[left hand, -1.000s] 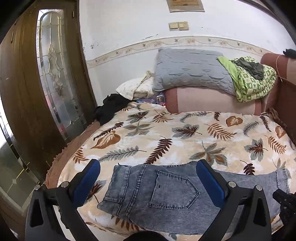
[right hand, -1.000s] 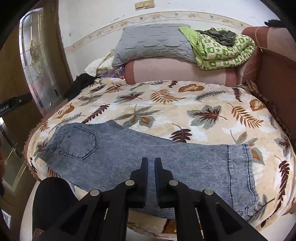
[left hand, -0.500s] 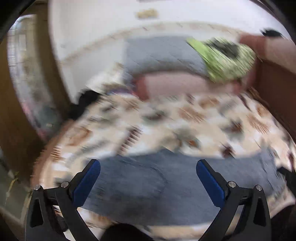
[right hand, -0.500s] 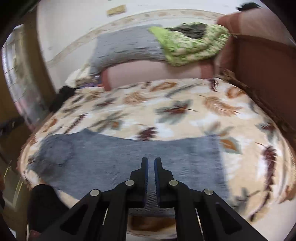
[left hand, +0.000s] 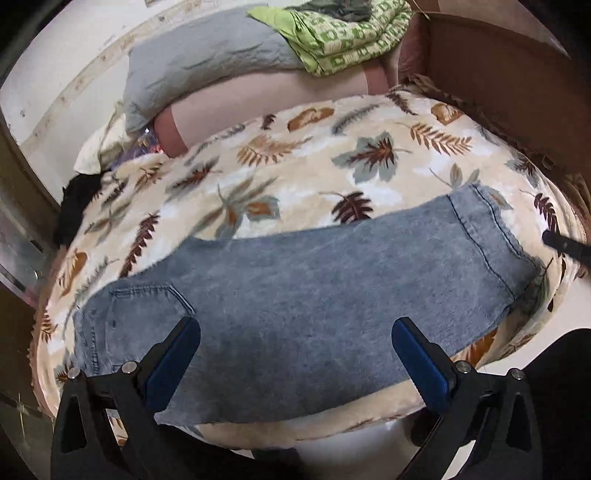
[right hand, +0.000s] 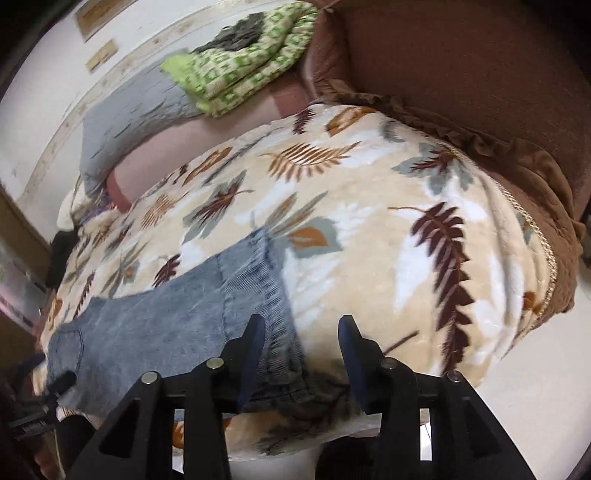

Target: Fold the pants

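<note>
Your left tool is spread wide and hangs over the middle of the pants, holding nothing. Your right tool is spread too, and it sits at the leg end of the pants, with one finger over the hem and the other over the blanket. It has not pinched the cloth yet. The pants are blue jeans. They lie flat along the near edge of the bed, with the waist and a back pocket at your left and the leg ends at your right. It looks like the two legs are already laid one on top of the other, so one fold may be done. The pants are at full length, so I think you have to bring the leg end over to the waist, maybe more than once. The near edge of the pants hangs close to the side of the bed, so the cloth could slip down when you lift it. Nothing lies on the pants. Well behind them are a gray pillow, a green folded blanket and a pink cushion. Dark clothes sit at the far left corner. A brown sofa arm is at the right, apart from the pants.
</note>
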